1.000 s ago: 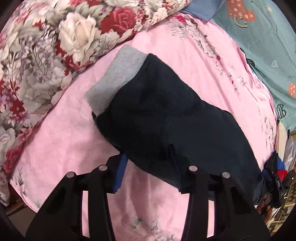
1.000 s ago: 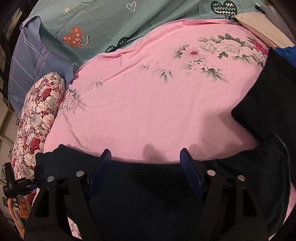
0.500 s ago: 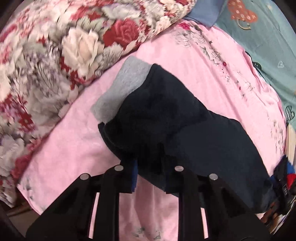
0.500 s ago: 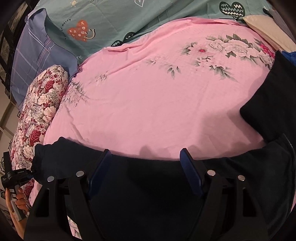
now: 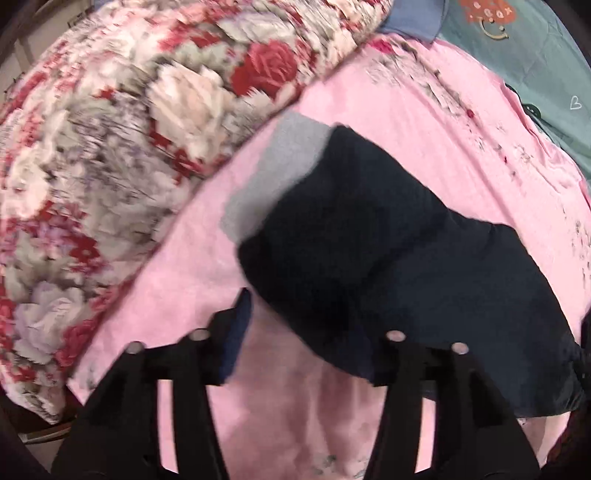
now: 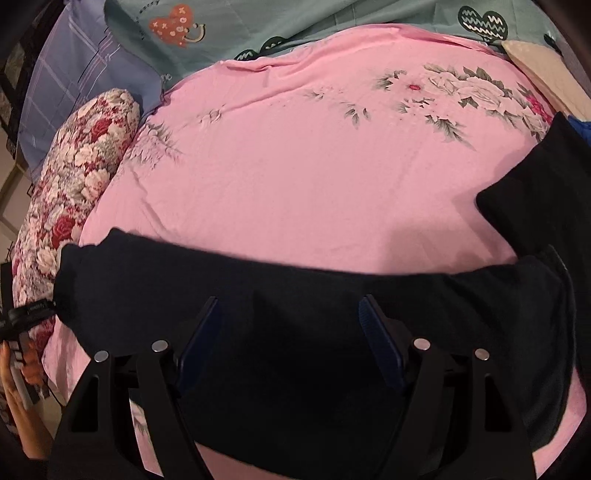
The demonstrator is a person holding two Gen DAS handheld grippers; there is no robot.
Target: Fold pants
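Note:
Dark navy pants [image 5: 388, 258] with a grey waistband [image 5: 280, 173] lie on the pink floral bedsheet [image 5: 480, 158]. My left gripper [image 5: 310, 317] is open at the near edge of the pants; its left finger [image 5: 236, 332] shows its blue pad, while the right finger is hidden by the cloth. In the right wrist view the pants [image 6: 295, 332] lie as a wide dark band across the sheet. My right gripper [image 6: 290, 317] is open just above them, with nothing between the blue pads.
A red and white rose-print quilt [image 5: 129, 147] lies to the left. Teal bedding with heart prints [image 6: 295, 22] and a blue checked pillow [image 6: 74, 85] lie at the far side. Another dark garment [image 6: 546, 206] lies at the right.
My left gripper closed on the pants edge half a second ago and has now opened wide again. The right wrist view has moved forward, so the pants fill more of it.

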